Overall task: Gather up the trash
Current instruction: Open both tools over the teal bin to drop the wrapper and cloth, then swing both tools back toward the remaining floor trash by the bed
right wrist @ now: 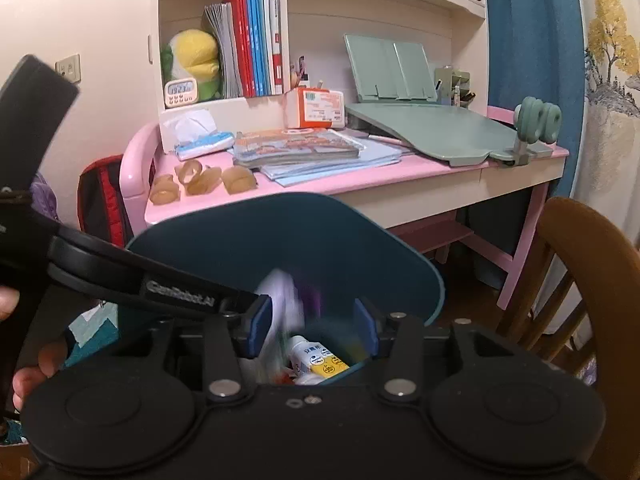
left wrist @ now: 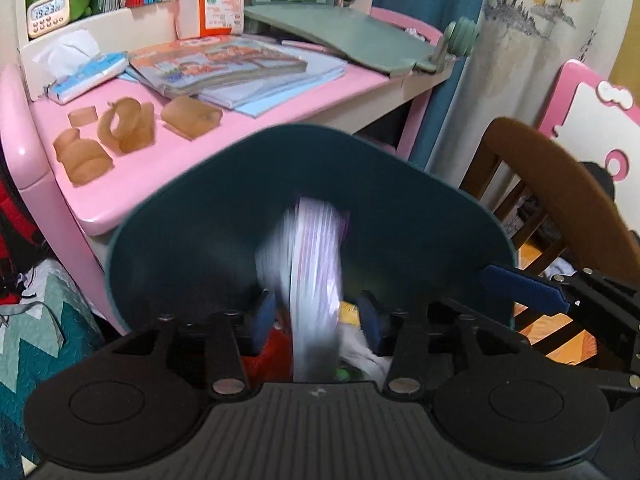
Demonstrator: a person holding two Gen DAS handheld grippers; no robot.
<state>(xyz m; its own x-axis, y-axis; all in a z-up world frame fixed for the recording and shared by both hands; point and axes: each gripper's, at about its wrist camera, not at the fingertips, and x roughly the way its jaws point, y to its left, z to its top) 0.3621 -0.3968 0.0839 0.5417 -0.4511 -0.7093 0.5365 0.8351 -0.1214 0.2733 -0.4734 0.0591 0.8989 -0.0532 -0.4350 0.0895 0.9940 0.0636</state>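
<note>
Left gripper [left wrist: 316, 320], fingers apart, drops blurred paper trash [left wrist: 316, 280] into teal bin [left wrist: 180, 216]; right gripper [right wrist: 312, 330], also spread, should steady the rim.

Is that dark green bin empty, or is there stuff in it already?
Not empty. The bin already holds a small white bottle, a yellow packet and something red at the bottom.

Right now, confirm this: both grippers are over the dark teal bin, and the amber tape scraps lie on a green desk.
Wrong on one count: the desk is pink, as the right wrist view shows. The amber tape scraps do lie on it, and both grippers are over the dark teal bin.
</note>
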